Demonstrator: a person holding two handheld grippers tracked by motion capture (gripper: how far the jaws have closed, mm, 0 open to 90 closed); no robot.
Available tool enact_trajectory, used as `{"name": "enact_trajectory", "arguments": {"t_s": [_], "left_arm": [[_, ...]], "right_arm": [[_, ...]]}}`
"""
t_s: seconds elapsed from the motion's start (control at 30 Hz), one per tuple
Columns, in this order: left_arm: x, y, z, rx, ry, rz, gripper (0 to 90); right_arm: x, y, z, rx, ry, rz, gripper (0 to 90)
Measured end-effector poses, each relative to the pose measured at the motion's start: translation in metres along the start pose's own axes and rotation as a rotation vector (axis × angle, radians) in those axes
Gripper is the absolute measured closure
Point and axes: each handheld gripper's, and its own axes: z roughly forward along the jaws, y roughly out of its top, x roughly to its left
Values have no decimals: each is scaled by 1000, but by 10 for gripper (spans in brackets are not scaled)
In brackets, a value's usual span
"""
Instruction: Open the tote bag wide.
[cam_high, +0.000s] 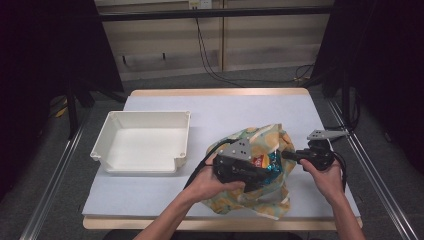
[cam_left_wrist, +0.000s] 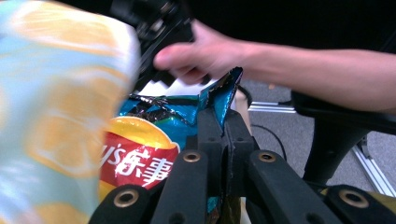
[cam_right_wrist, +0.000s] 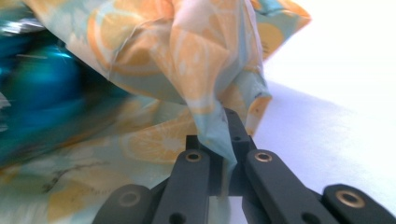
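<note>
Orange-print bag (cam_high: 260, 200), one, in right gripper (cam_right_wrist: 227, 140); one chip packet (cam_left_wrist: 154, 140) in left gripper (cam_left_wrist: 227, 122); one white tray (cam_high: 142, 142).

white bin (cam_high: 145, 142) blocking left, bag (cam_high: 260, 200) crowding centre-right, far table (cam_high: 225, 102) open

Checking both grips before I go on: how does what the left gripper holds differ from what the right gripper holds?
The left gripper is shut on the glossy blue chip bag, at its crinkled top edge. The right gripper is shut on the orange-print bag, a soft matte fold. The chip bag sits inside the orange-print bag. Both grips pinch thin edges.
</note>
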Motion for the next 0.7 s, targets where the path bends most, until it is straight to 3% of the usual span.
{"name": "enact_trajectory", "arguments": {"t_s": [0.03, 0.17, 0.2, 0.33, 0.53, 0.6, 0.7], "left_arm": [[-2, 1, -3, -6, 3, 5, 881], [-7, 5, -14, -78, -57, 2, 882], [-9, 5, -17, -97, -47, 3, 882], [-6, 4, -23, -101, -20, -2, 882], [7, 4, -21, -118, -6, -39, 880], [8, 5, -21, -117, 12, -33, 880], [12, 9, -19, -124, 26, -42, 880]], "right_arm": [[-2, 0, 1, 3, -2, 5, 895], [-8, -3, 9, 34, -52, -1, 897], [-12, -5, 13, 51, -73, 5, 898], [-13, -8, 15, 61, -78, 0, 898], [-9, -6, 10, 29, -52, -7, 891], [-7, -4, 7, 19, -42, -16, 879], [-5, -3, 4, 0, -33, -8, 774]]}}
